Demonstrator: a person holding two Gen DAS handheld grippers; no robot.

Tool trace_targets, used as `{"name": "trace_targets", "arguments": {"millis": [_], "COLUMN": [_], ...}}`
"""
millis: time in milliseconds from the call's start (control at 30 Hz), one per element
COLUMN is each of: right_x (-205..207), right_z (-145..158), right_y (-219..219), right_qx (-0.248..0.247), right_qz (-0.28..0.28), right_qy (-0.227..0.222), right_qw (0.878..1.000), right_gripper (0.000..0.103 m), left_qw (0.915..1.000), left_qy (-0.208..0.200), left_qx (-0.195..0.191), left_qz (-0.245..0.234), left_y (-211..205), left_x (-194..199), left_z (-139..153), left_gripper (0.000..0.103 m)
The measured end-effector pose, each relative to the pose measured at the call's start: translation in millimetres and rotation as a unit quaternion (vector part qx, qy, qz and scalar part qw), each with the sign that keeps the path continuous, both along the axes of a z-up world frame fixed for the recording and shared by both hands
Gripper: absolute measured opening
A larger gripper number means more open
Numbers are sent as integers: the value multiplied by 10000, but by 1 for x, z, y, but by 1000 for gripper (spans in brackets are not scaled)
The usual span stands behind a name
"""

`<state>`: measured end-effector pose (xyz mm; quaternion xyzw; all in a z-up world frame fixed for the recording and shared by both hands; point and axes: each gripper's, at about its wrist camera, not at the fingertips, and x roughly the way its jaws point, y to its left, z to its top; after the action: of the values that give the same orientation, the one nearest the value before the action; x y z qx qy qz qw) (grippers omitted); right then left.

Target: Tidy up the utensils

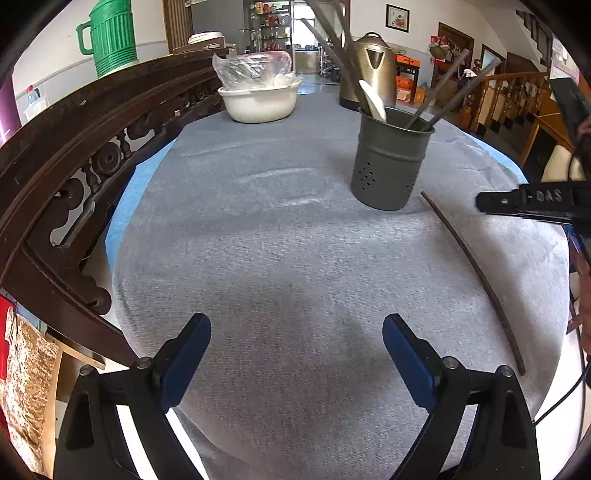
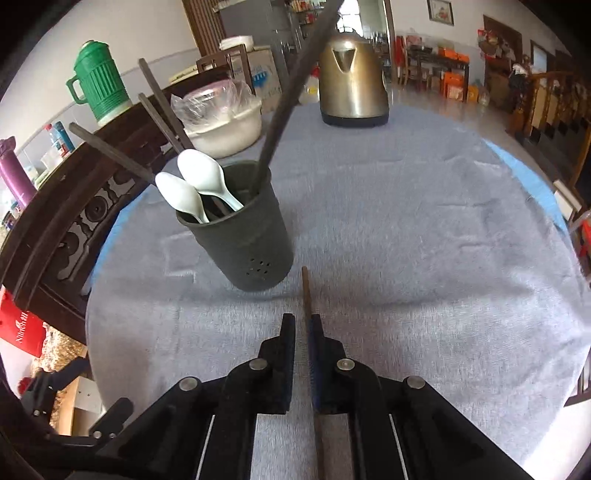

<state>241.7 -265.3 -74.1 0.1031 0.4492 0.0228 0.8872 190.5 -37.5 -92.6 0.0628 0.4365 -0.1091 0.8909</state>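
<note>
While left jaws apart, right jaws together over chopstick (image 1: 477,273), loose in left view

Grey-clothed table (image 1: 258,258) bearing utensil holder (image 1: 388,166), chopstick (image 1: 476,269), kettle (image 2: 351,81), bowl (image 1: 258,101).

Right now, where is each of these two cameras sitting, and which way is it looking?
Left wrist view: on the left gripper, looking down across the grey cloth; its open fingers show below, the right gripper at the right edge.
Right wrist view: on the right gripper, looking along a chopstick lying between its nearly closed fingers, toward the utensil holder.
Shared: holder, that chopstick, kettle, white basin, green jug.
</note>
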Motion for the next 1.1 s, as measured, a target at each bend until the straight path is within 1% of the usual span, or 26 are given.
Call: {"name": "trace_targets", "arguments": {"millis": [67, 100, 133, 167, 233, 300, 367, 400, 467, 500, 533, 567, 600, 733, 833, 900, 967, 1000, 1033, 1100], "right_x": [7, 12, 16, 21, 32, 37, 44, 48, 56, 56, 56, 55, 53, 38, 16, -1, -14, -23, -27, -35], "right_z": [-7, -13, -17, -22, -30, -33, -36, -39, -50, -53, -52, -51, -50, -37, -13, 10, 27, 39, 45, 65], "right_y": [-6, -7, -8, -8, -8, -7, -1, 2, 7, 9, 11, 13, 13, 4, -5, -7, -8, -10, -10, -13], "right_qx": [416, 526, 514, 493, 497, 407, 180, 7, -266, -382, -516, -669, -711, -519, -136, -17, 96, 218, 276, 444], "right_qz": [73, 94, 52, 18, 25, 16, 105, 113, 128, 126, 144, 149, 158, 24, -72, -87, -111, -142, -169, -277], "right_qy": [237, 391, 529, 641, 755, 691, 779, 845, 1038, 993, 954, 966, 972, 730, 390, 21, -241, -461, -597, -966], "right_qw": [9988, 9978, 9973, 9967, 9959, 9968, 9967, 9964, 9942, 9942, 9940, 9930, 9926, 9960, 9991, 10000, 9996, 9986, 9977, 9939], "right_gripper": [10, 14, 23, 29, 57, 57, 49, 33, 32, 27, 18, 12, 6, 5, 5, 5, 5, 5, 5, 5], "left_qw": [10000, 10000, 10000, 10000, 10000, 10000, 10000, 10000, 10000, 10000, 10000, 10000, 10000, 10000, 10000, 10000, 10000, 10000, 10000, 10000], "left_qy": [-28, -36, -35, -30, -33, -23, 16, 41, 53, 42, 30, 17, 15, 0, -9, -29, -44, -46, -49, -63], "left_qx": [9, 13, 8, -5, -8, -11, -35, -46, -54, -48, -42, -39, -44, -29, -22, -7, 11, 12, 14, 29], "left_qz": [-36, -40, -37, -30, -12, 16, 38, 41, 29, 24, 24, 30, 33, 47, 21, -15, -42, -53, -59, -71], "left_y": [-1, -1, -1, 0, 1, 3, 4, 4, 4, 4, 4, 4, 5, 5, 2, -1, -3, -4, -4, -6], "left_x": [-2, -3, -3, -2, -1, 1, 3, 4, 5, 5, 5, 5, 5, 4, 1, -1, -2, -3, -4, -5], "left_z": [1, 2, 2, 2, 2, 2, 0, -1, -1, -1, -1, 0, 0, 1, 2, 3, 4, 4, 4, 5], "left_gripper": [94, 94, 94, 94, 94, 94, 94, 94, 94, 94, 94, 94, 94, 94, 94, 94, 94, 94, 94, 94]}}
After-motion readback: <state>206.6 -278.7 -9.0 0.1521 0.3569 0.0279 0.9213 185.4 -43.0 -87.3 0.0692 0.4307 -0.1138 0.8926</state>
